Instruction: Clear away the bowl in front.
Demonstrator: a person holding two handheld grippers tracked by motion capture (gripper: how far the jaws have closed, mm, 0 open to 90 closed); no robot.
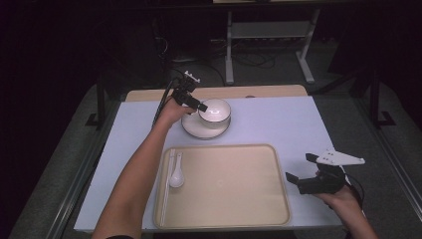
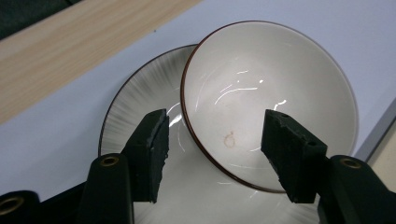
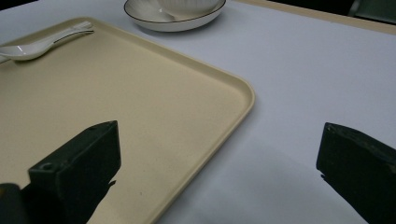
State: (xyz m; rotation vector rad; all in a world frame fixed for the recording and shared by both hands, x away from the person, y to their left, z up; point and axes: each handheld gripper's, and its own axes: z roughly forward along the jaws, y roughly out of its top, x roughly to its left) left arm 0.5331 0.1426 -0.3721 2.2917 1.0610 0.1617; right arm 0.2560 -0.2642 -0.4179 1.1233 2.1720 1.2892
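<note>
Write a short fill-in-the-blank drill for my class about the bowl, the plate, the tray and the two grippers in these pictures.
1. The white bowl sits on a ____.
2. The left gripper straddles the bowl's rim, one jaw inside the bowl and one ____ it.
3. The white spoon lies on the beige ____.
4. The right gripper hovers beside the tray with its jaws ____.

Missing words: plate; outside; tray; open
</note>
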